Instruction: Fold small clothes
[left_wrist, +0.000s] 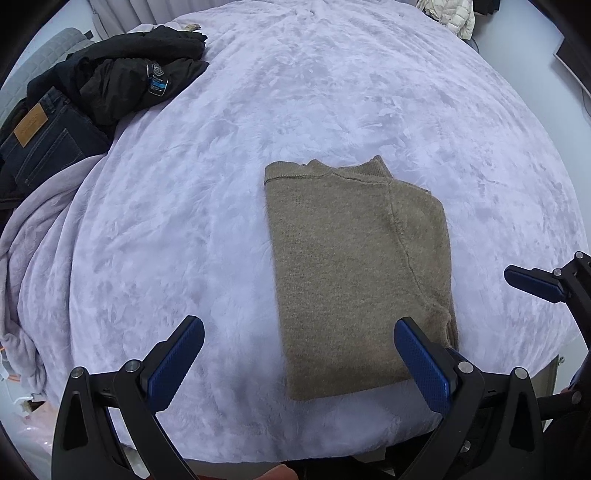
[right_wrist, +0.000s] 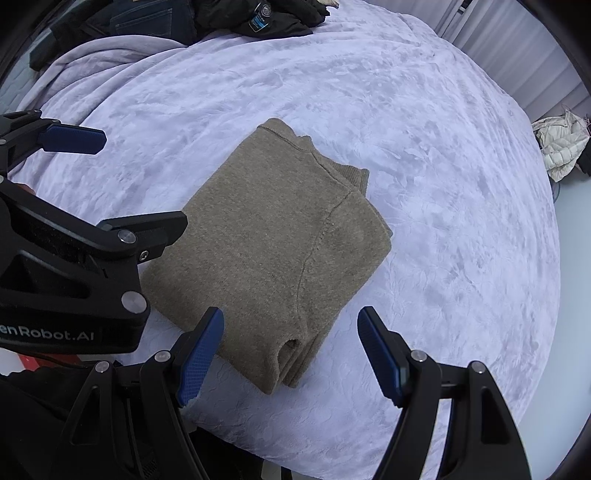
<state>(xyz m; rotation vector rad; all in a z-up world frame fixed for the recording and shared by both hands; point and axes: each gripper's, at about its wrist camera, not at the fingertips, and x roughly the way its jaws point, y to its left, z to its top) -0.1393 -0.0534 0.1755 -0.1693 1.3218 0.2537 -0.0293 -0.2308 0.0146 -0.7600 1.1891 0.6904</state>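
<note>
Plain taupe-brown knitted sweater (left_wrist: 354, 273), folded, no print. Beneath it, pale lilac plush blanket (left_wrist: 229, 192) with mottled, crushed sheen. Black-framed left gripper (left_wrist: 299, 354) and black-framed right gripper (right_wrist: 290, 350), both with dimpled blue pads. Far off: black jacket (left_wrist: 122, 81), blue tag; dark-navy jeans (left_wrist: 40, 147), tan patch; cream quilted jacket (right_wrist: 557, 144).

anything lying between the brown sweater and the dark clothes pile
Nothing; only bare lavender blanket between the folded sweater and the dark clothes pile, clearest in the left wrist view.

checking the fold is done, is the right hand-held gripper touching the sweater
Apart: the right wrist view shows the open right hand-held gripper raised above the sweater, holding nothing.
</note>
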